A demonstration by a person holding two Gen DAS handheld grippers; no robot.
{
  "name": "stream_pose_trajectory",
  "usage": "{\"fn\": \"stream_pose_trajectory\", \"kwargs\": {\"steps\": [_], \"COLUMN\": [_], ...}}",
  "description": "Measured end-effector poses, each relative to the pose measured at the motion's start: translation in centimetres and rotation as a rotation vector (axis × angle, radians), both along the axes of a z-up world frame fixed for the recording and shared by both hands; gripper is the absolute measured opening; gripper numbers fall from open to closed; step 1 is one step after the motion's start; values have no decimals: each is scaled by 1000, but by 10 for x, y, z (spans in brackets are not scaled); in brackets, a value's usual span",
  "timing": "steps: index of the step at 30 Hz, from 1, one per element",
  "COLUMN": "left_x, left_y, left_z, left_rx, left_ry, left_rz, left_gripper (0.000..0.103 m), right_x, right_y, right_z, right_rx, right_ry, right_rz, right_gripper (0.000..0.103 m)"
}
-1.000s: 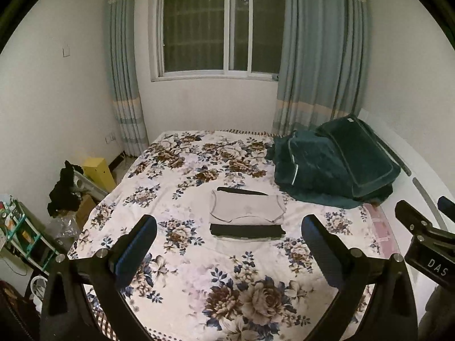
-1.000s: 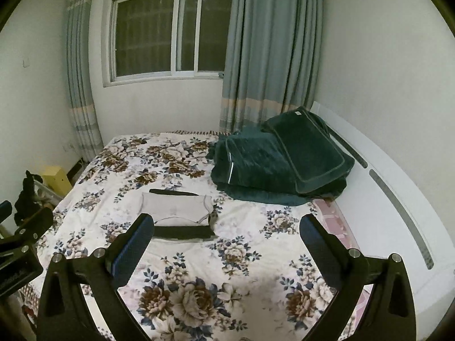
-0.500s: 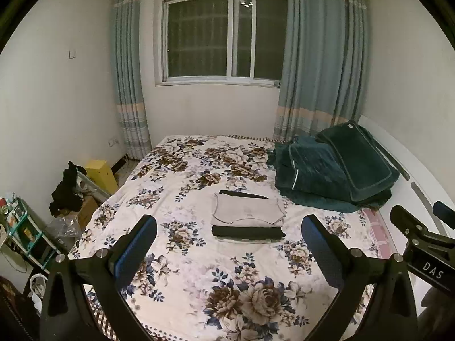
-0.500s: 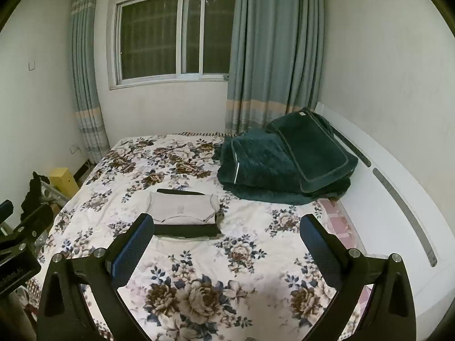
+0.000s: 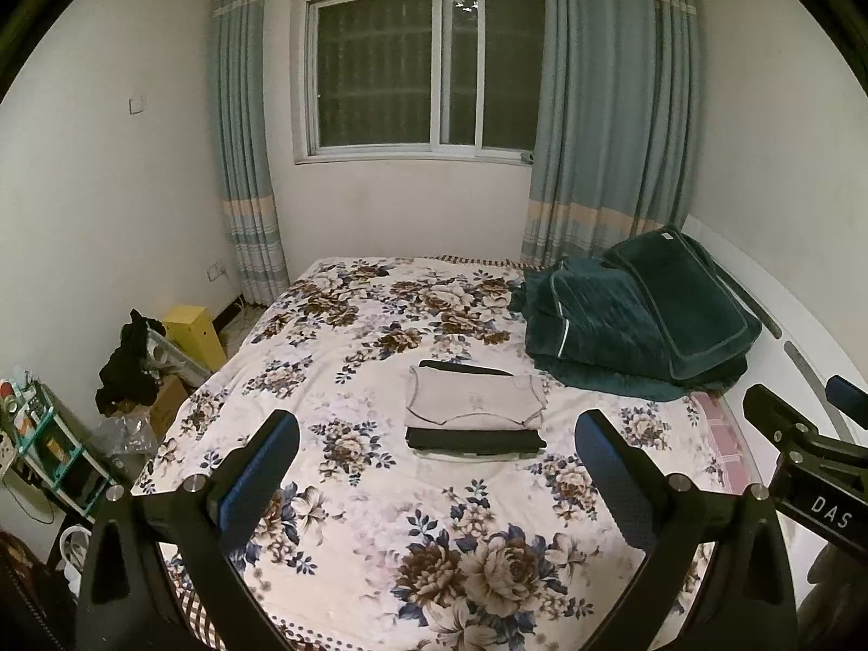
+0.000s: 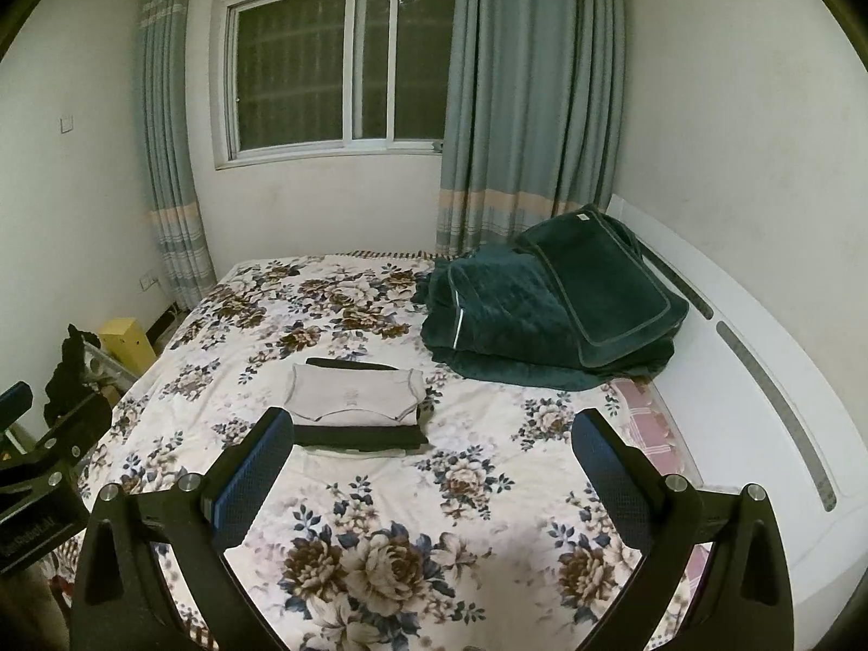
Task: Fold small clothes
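Note:
A small stack of folded clothes lies in the middle of the floral bed (image 5: 380, 488): a beige top (image 5: 474, 400) on a black garment (image 5: 474, 440), with a white piece under it. It shows in the right wrist view too (image 6: 355, 397). My left gripper (image 5: 436, 436) is open and empty, held above the bed's near part, well short of the stack. My right gripper (image 6: 433, 434) is open and empty, to the right of the left one; its body shows at the edge of the left wrist view (image 5: 803, 450).
A dark green folded quilt (image 5: 640, 325) lies at the bed's far right by the white headboard (image 6: 759, 380). A yellow box (image 5: 192, 328), dark clothes (image 5: 130, 363) and a shelf (image 5: 43, 450) stand on the floor at left. Window and curtains are behind.
Both grippers have tilted up and pulled back a little, so the stack sits lower in both views. Both stay open and empty. The stack has not moved.

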State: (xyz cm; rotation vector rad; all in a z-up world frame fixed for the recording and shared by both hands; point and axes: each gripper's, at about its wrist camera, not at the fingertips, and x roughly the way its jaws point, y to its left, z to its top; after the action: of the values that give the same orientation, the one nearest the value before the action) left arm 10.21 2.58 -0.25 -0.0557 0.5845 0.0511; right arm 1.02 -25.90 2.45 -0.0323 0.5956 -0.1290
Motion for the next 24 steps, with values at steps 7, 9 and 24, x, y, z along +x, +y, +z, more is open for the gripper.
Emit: {"fn": "stream_pose_trajectory", "kwargs": {"steps": [7, 9, 24], "left_x": [0, 0, 8], "left_y": [-1, -1, -1], "left_z": [0, 0, 10], "left_rx": [2, 2, -1], "left_ry": [-4, -5, -16], "left_rz": [-3, -1, 10], "left_gripper": [103, 103, 103], "right_x": [1, 1, 6], "right_y": [2, 2, 0], "right_z": [2, 2, 2], "right_rx": [4, 6, 9], "right_ry": [1, 2, 6], "right_rz": [7, 6, 19], "right_gripper": [103, 103, 103]}}
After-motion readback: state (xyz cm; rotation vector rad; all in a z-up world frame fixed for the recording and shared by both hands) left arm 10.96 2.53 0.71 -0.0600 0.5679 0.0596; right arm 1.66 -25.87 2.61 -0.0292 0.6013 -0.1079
